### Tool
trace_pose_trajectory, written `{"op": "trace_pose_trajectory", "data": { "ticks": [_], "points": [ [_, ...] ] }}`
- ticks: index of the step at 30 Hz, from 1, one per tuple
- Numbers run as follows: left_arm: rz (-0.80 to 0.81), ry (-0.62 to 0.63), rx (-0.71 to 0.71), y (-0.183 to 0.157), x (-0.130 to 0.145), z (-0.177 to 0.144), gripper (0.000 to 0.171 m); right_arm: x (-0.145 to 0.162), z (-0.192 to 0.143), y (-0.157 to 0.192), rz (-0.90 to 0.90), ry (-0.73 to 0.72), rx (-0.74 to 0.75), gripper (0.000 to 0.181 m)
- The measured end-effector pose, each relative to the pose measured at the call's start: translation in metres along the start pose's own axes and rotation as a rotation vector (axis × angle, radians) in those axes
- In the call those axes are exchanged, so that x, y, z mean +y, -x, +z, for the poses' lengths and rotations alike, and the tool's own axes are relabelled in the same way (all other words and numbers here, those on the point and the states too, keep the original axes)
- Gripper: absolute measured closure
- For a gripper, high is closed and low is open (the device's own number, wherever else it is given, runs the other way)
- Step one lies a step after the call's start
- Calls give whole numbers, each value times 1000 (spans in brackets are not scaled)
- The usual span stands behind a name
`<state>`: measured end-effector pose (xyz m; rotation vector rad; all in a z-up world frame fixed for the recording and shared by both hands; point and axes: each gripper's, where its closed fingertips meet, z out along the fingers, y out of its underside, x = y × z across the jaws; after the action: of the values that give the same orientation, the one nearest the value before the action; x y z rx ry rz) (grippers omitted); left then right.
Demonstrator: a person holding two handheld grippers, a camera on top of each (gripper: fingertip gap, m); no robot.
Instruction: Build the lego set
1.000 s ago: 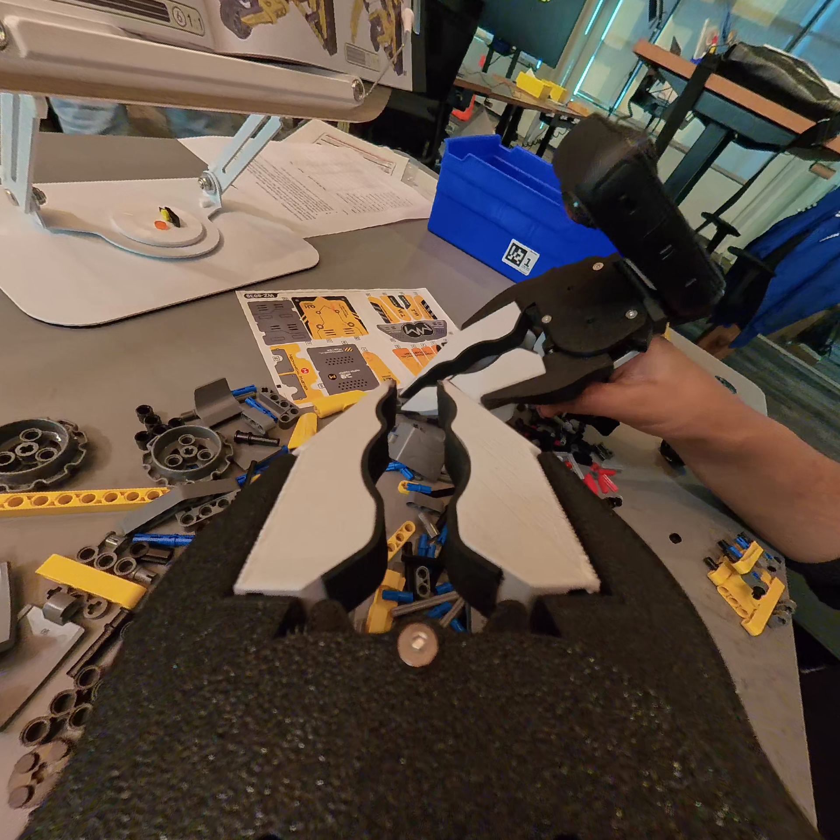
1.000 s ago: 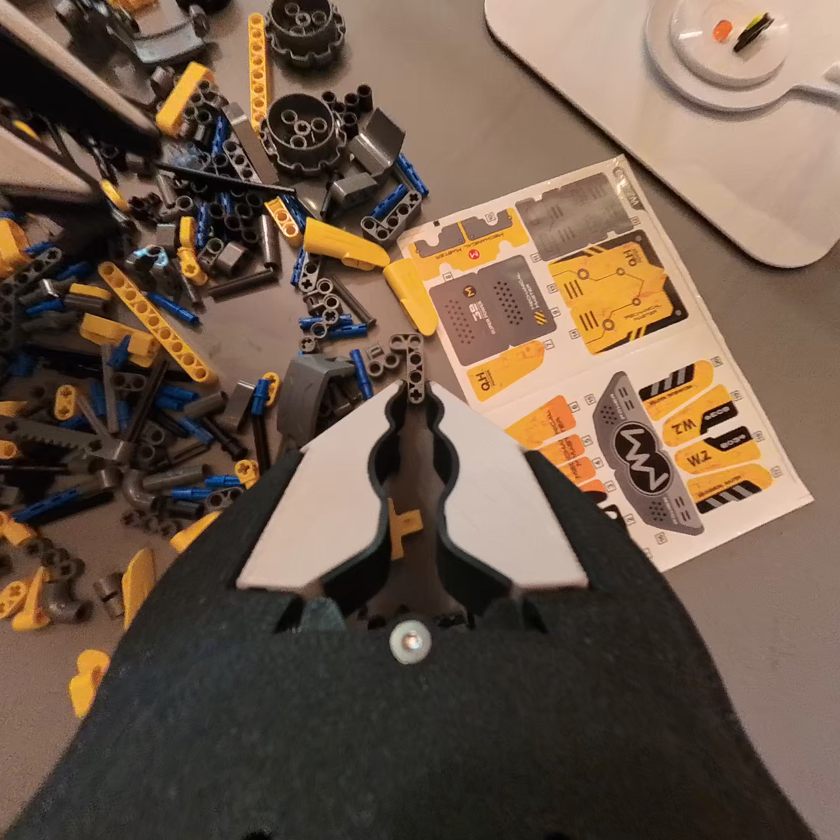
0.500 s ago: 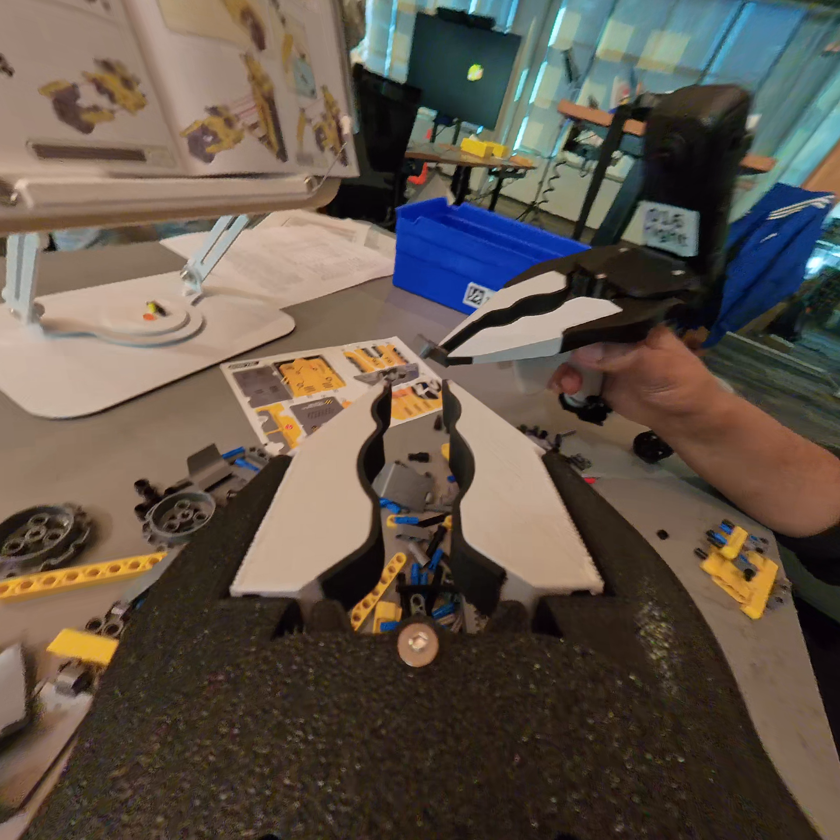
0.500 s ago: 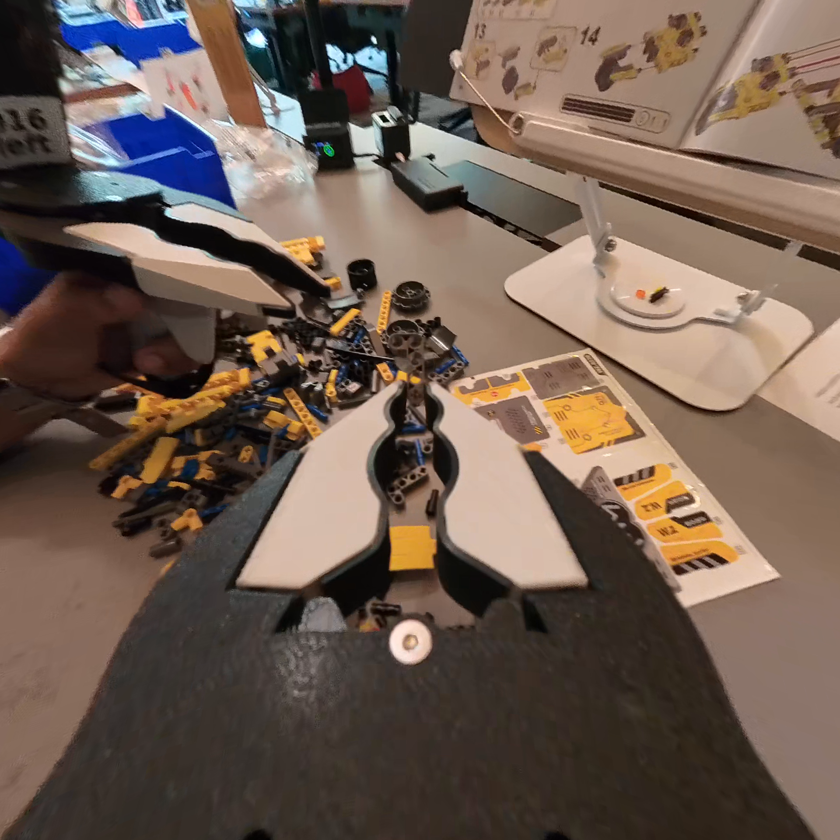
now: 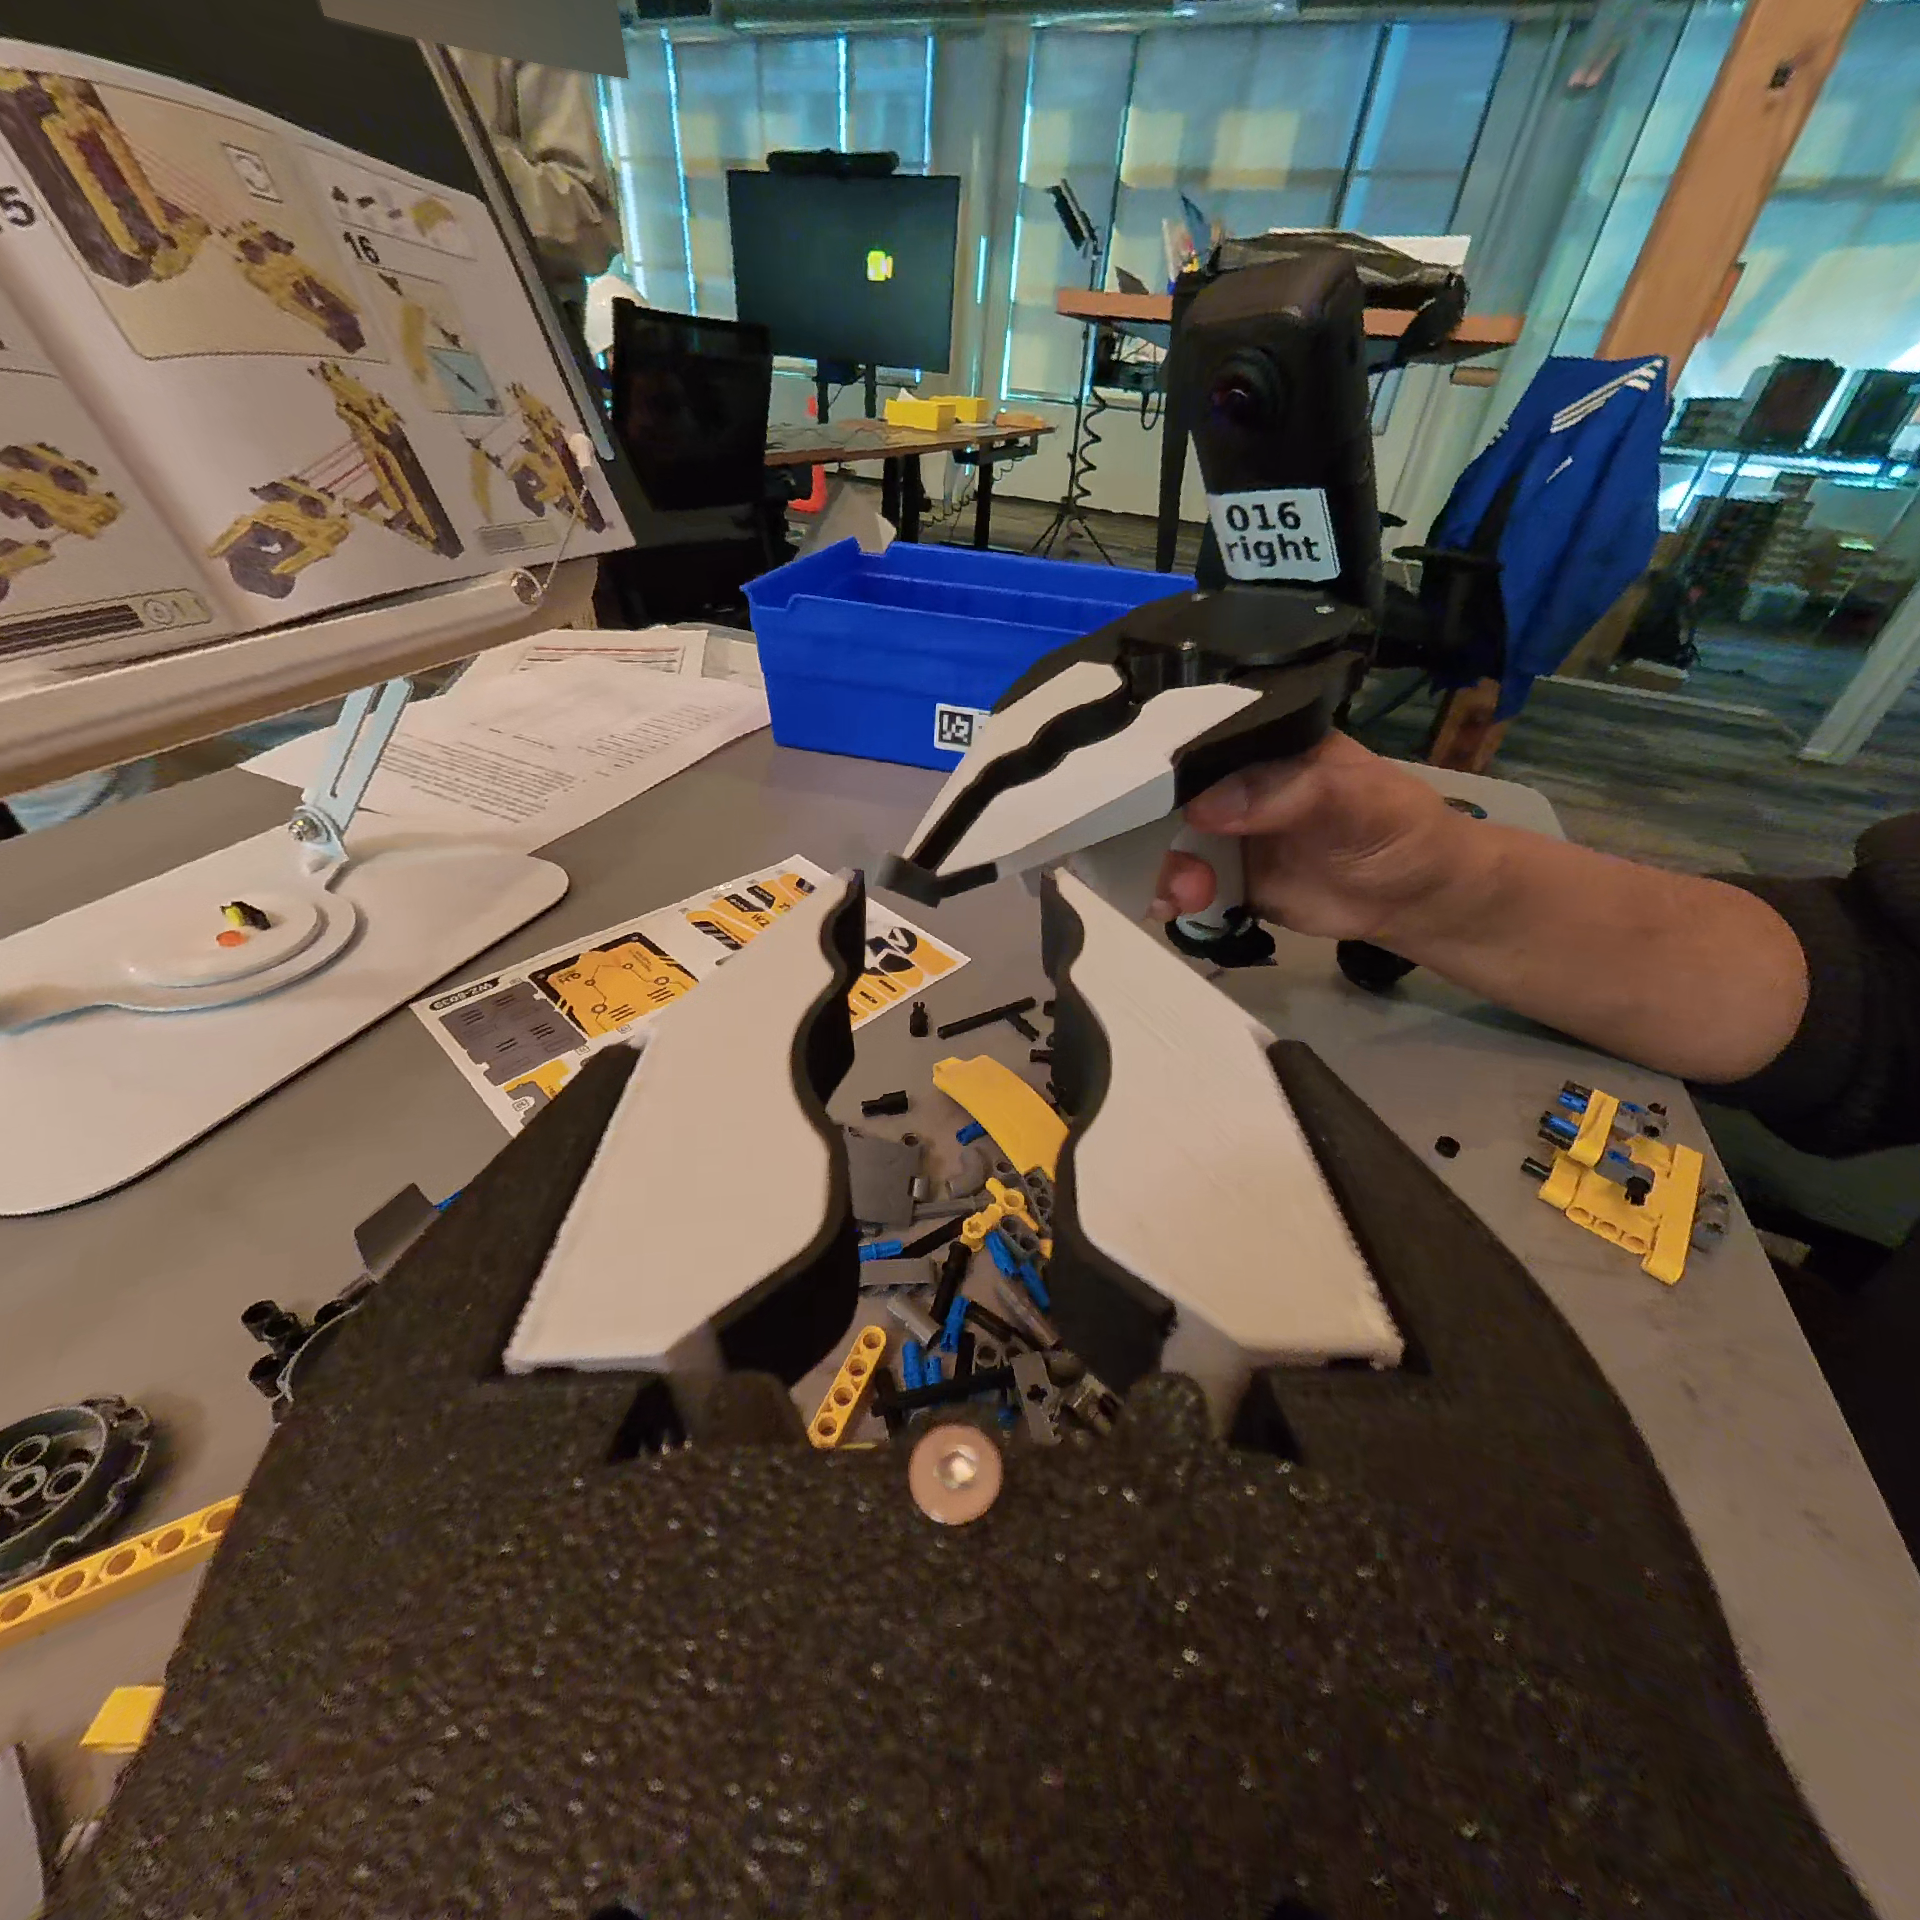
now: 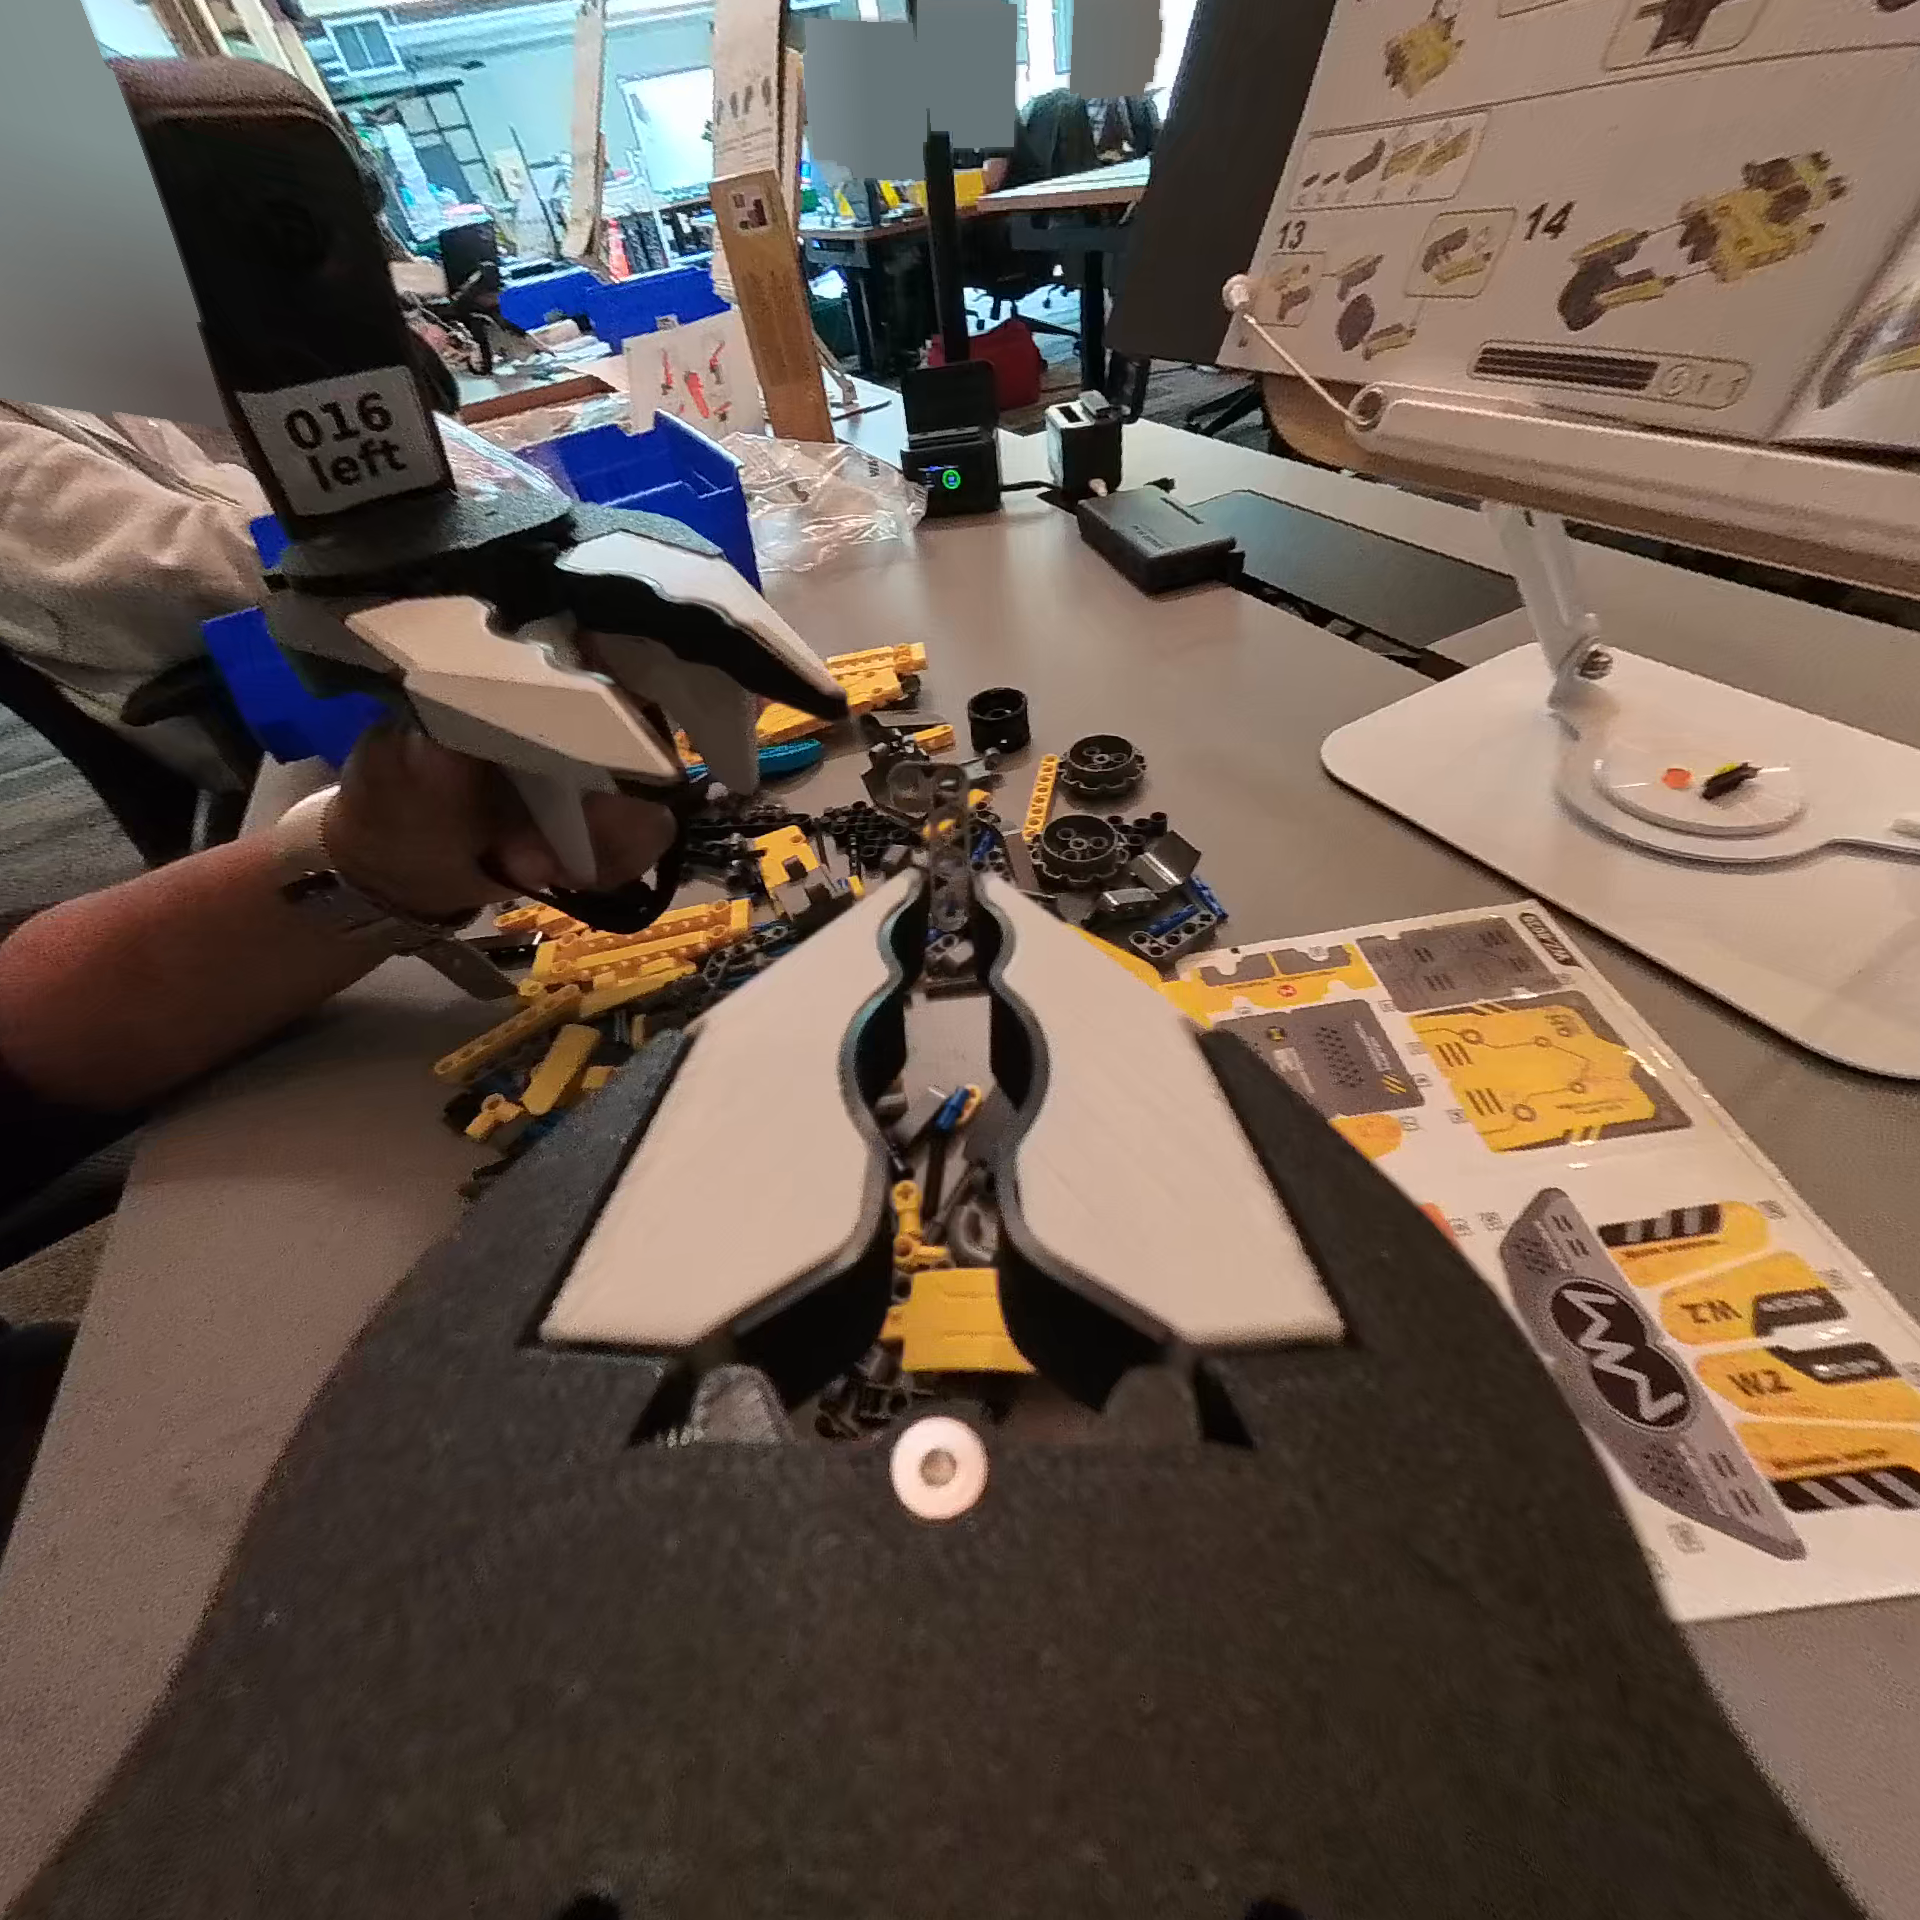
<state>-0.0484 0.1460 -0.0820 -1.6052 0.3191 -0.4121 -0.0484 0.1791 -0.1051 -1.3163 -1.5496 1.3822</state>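
Right hand-held gripper (image 6: 943, 878) is seen pinching a dark grey perforated beam (image 6: 945, 831), upright, above the brick pile (image 6: 831, 862) on the surface (image 6: 1195, 707); left hand-held gripper (image 5: 951, 904) is spread, empty.

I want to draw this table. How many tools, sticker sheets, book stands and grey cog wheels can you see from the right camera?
Tools: 2, the left tool and the right tool, which pinches a grey beam
Sticker sheet: 1
Book stand: 1
Grey cog wheels: 2 in view
Total: 6
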Motion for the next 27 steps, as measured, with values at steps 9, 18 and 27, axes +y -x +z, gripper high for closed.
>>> {"op": "trace_pose_trajectory", "data": {
  "ticks": [9,18,27],
  "points": [
    [116,-6,-42,-4,-1,4,134,-3,0,11,103,-32,-111,174],
    [128,-15,-40,-5,-2,4,131,-2,0,19,120,-27,-161,174],
    [126,-12,-53,-2,-2,3,130,-8,-3,24,173,-63,-221,174]
  ]
}}
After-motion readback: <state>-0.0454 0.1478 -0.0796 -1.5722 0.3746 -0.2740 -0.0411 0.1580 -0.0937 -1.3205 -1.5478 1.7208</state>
